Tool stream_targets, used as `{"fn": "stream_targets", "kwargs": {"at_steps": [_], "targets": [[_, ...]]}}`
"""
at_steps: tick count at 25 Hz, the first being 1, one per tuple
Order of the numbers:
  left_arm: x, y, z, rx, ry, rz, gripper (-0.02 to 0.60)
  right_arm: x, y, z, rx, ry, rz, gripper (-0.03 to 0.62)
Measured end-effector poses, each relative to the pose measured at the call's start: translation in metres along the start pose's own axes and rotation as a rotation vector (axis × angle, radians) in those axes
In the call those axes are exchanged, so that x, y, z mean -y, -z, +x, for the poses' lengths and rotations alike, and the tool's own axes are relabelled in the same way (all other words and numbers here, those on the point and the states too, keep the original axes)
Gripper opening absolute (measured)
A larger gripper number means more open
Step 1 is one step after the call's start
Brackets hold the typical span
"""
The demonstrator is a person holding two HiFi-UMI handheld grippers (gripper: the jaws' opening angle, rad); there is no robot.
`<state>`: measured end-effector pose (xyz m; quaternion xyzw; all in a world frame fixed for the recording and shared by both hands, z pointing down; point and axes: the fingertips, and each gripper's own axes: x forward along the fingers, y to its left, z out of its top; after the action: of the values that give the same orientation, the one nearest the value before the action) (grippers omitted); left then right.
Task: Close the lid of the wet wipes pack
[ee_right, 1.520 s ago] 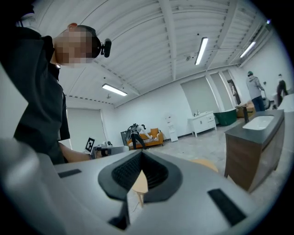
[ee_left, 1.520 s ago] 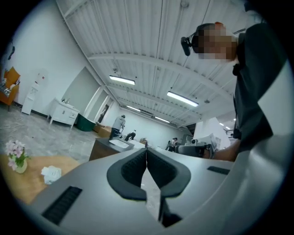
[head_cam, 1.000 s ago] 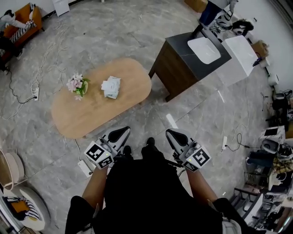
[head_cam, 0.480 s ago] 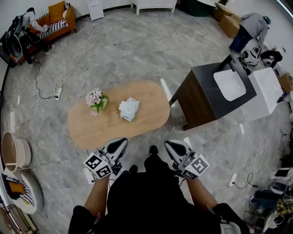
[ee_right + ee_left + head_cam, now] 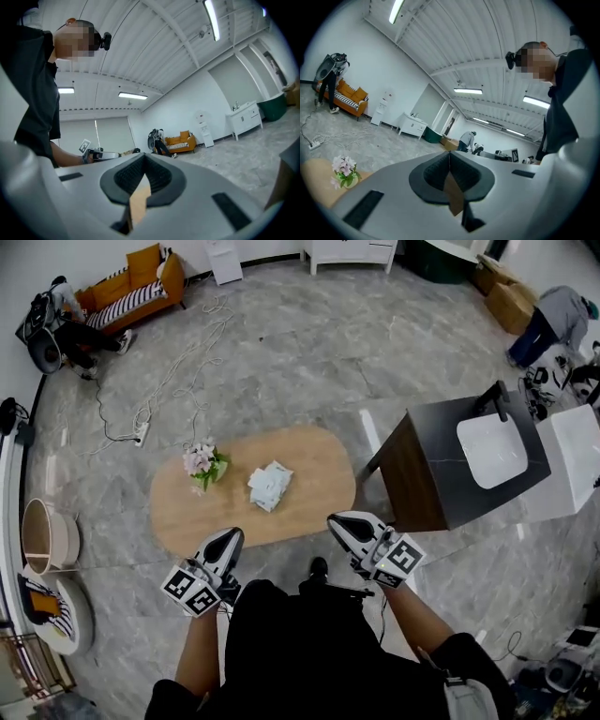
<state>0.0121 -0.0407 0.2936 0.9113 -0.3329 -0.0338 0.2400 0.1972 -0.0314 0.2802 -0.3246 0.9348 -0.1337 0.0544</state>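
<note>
The fingers of the left gripper (image 5: 232, 537) and of the right gripper (image 5: 336, 519) are pressed together and hold nothing. In the head view both point forward at the near edge of the wooden table (image 5: 319, 474). The wet wipes pack (image 5: 270, 486) lies on it ahead of the fingertips, between the two grippers and apart from both, with the flowers (image 5: 204, 463) just to its left. The pack is too small to tell how its lid stands. In the left gripper view the fingers (image 5: 438, 171) meet with no gap, and only the flowers (image 5: 344, 169) show, low on the left. In the right gripper view the fingers (image 5: 157, 176) are also together, and the pack is not visible. I judge that the task is not begun: the approach and the pressing of the lid remain.
</note>
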Motion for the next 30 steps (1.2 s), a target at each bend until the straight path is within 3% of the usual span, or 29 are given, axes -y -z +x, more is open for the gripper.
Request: {"fn": "stream_targets", "kwargs": {"at_steps": [5,10,14,21,30], "targets": [[-0.043,0.018,0.002,-0.017,-0.071,-0.091,0.015,0.048,0.002,0.027,0.029,0.014,0.079,0.009],[-0.116,0.038,0.012,-0.008,-0.089,-0.171,0.017,0.087,0.022,0.073,-0.072,0.044,0.058,0.009],[-0.177,0.062,0.026,-0.076,-0.102,-0.225,0.017,0.101,0.035,0.111,-0.122,0.061,0.077,0.009],[-0.257,0.114,0.044,-0.172,-0.120,-0.301,0.017,0.127,0.079,0.155,-0.219,0.058,0.065,0.009],[-0.349,0.194,0.063,-0.245,-0.234,-0.430,0.039,0.189,0.159,0.177,-0.335,0.033,0.074,0.009]]}}
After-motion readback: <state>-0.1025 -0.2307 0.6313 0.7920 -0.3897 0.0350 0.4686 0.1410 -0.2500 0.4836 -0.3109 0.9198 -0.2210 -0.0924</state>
